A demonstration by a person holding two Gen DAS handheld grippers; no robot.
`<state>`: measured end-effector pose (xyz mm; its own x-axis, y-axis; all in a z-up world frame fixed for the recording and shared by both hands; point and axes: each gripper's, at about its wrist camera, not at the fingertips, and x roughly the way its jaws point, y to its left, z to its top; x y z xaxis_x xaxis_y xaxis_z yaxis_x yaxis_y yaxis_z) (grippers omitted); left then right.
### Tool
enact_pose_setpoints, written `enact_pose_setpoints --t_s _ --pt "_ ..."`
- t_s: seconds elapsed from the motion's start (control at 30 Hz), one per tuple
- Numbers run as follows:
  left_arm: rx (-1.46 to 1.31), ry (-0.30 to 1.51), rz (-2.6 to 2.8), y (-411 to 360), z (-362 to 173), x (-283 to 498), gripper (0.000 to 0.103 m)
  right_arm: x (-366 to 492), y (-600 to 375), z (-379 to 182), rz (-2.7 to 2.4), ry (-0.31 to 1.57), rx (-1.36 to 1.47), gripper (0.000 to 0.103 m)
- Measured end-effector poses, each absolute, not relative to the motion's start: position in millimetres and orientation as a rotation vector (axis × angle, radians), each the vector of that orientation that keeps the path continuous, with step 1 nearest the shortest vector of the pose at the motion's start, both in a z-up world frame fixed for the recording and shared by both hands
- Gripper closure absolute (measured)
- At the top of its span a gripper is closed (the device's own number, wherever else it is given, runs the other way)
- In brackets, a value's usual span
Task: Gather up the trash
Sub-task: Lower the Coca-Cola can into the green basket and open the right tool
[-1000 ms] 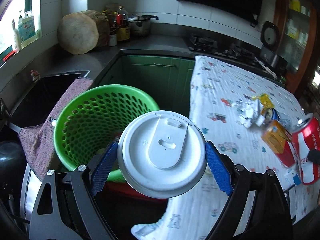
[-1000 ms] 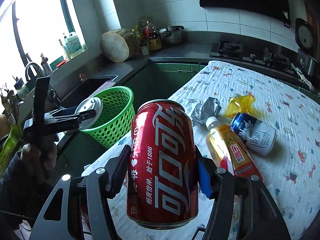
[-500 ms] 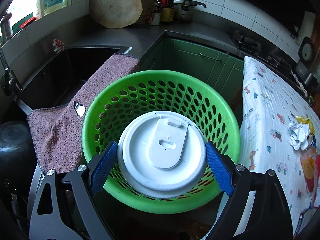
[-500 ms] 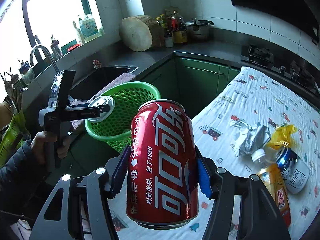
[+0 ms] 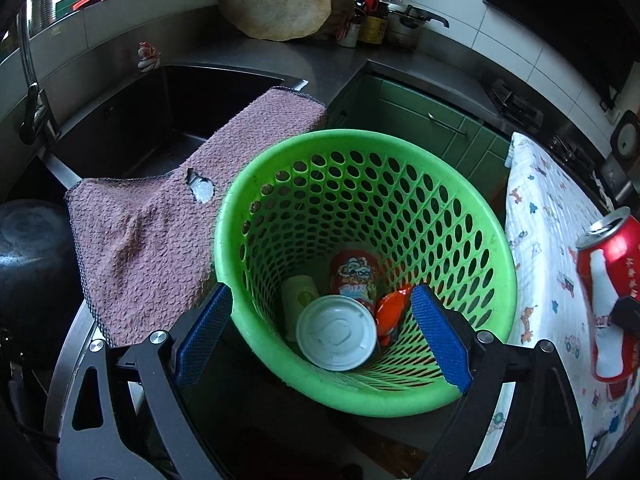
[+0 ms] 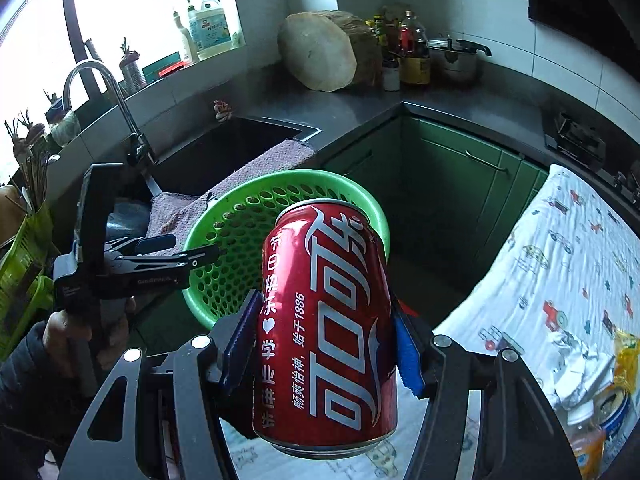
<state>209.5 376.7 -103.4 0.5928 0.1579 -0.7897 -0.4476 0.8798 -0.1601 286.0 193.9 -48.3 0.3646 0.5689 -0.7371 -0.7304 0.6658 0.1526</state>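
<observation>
My left gripper (image 5: 320, 332) is open and empty above the green perforated basket (image 5: 472, 240). A white-lidded cup (image 5: 336, 338) lies at the basket's bottom beside a red snack cup (image 5: 354, 276) and an orange wrapper (image 5: 390, 312). My right gripper (image 6: 326, 344) is shut on a red cola can (image 6: 328, 328), held upright just right of the basket (image 6: 240, 240). The can also shows in the left wrist view (image 5: 608, 280). The left gripper shows in the right wrist view (image 6: 200, 254) over the basket's left rim.
A mauve towel (image 5: 160, 216) hangs over the sink edge (image 5: 240, 76) left of the basket. The table with a printed cloth (image 6: 560, 264) on the right holds crumpled paper (image 6: 576, 364), a yellow wrapper (image 6: 626, 356) and bottles (image 6: 588, 440). Green cabinets (image 6: 440, 184) stand behind.
My left gripper opened and the white-lidded cup fell into the basket. My right gripper carried the can left, closer to the basket.
</observation>
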Motion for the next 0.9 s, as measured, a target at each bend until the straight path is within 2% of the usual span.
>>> enact_pose_setpoints --t_s 0.4,0.73,0.83,0.9 --pt "-0.398 0.803 0.42 389 -85 156 0.013 322 289 -98 0.89 0.913 -0.307 0.045" --pt "-0.422 0.814 0.454 393 -92 122 0.013 323 319 -126 0.889 0.94 -0.347 0.044" --pt "-0.432 0.82 0.456 394 -95 116 0.013 319 313 -119 0.894 0.919 -0.327 0.027" --pt "-0.438 0.817 0.454 394 -95 114 0.013 314 307 -111 0.892 0.894 -0.323 0.026"
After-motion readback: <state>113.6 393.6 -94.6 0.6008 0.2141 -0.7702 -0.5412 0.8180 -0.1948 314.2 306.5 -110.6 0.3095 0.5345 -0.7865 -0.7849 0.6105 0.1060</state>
